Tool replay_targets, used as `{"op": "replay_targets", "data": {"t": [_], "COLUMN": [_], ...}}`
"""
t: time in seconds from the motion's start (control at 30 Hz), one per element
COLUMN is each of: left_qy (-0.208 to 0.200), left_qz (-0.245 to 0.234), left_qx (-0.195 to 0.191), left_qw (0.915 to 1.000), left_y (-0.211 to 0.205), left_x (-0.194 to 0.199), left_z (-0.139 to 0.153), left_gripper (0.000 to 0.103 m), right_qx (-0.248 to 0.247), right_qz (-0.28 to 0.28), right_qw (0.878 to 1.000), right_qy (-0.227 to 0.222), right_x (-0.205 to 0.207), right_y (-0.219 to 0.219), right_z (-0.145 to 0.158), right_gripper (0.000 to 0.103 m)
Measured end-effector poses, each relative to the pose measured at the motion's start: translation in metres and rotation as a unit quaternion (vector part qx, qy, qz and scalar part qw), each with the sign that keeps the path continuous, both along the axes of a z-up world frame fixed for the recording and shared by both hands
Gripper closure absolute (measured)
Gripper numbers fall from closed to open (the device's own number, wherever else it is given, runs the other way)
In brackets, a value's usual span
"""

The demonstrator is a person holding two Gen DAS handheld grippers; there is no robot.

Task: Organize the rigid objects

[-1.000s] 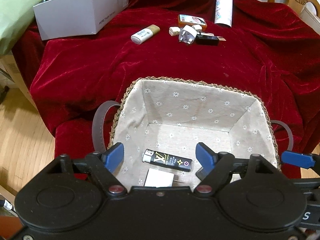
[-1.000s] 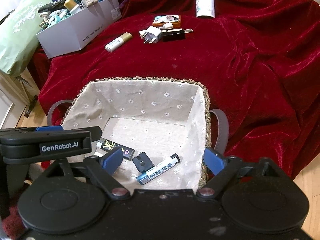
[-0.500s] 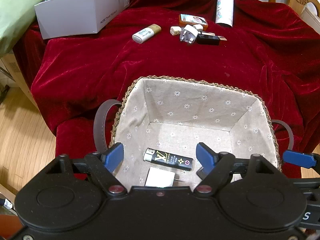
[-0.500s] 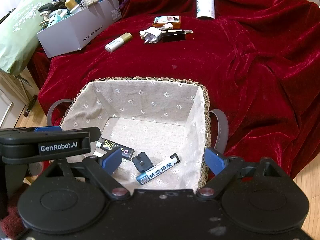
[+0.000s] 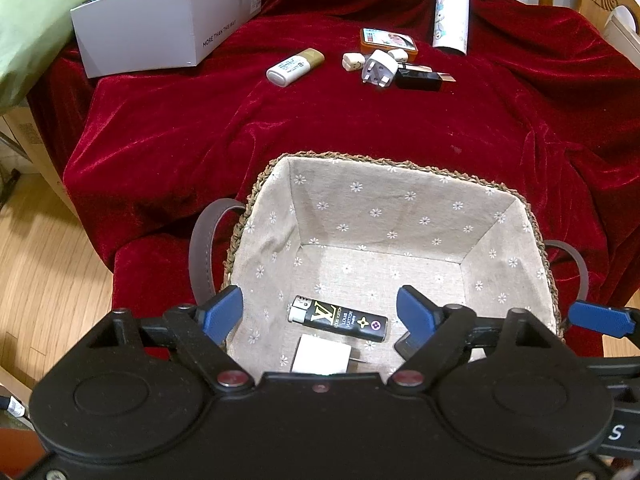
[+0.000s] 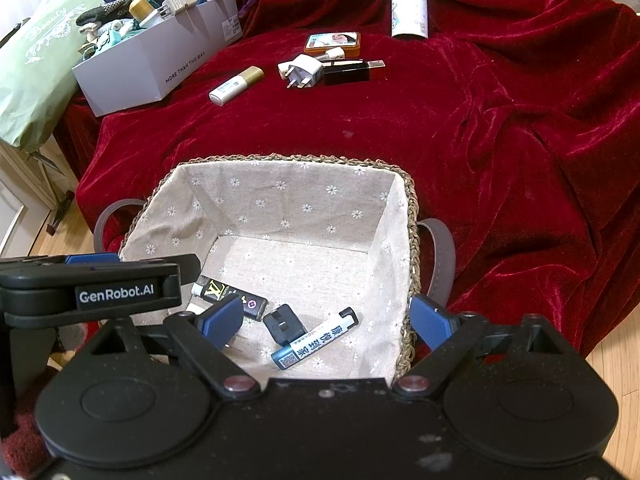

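Your left gripper (image 5: pixel 320 310), jaws just widened, and right gripper (image 6: pixel 326 320) hang open and empty above the basket (image 5: pixel 400 216); red velvet cloth (image 5: pixel 200 132) beneath, wooden floor (image 5: pixel 44 264) beside.

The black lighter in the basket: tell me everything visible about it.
The black lighter lies flat on the floor of the lined basket, near the front. Glossy black body with a yellow monogram, small white lettering and a round purple mark; silver-white cap end pointing left. A white charger block lies just in front of it; contact is unclear. No gripper touches it.
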State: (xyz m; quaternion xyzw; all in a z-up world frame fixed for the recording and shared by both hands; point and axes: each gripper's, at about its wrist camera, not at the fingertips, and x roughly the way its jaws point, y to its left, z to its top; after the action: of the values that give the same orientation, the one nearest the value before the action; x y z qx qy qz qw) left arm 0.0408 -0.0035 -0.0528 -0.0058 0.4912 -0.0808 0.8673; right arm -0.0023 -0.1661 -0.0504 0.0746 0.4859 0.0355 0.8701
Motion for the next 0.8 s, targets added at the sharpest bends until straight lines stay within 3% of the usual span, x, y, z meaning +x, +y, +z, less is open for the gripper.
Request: {"op": "replay_targets", "data": {"t": [0.8], "left_qy": [0.004], "left_qz": [0.000], "left_qx": [-0.008], "left_qw": [1.0000], "left_y": [0.0000], "left_x": [0.0004], "left_z": [-0.0018], "left_gripper": [0.022], "right_qx": [0.000], "right_qz": [0.000], "right_qw": [1.000], "right_qy": [-0.001], "right_x": [-0.0003], "right_y": [-0.0008], "right_z": [0.0003], "right_gripper": [0.010]}}
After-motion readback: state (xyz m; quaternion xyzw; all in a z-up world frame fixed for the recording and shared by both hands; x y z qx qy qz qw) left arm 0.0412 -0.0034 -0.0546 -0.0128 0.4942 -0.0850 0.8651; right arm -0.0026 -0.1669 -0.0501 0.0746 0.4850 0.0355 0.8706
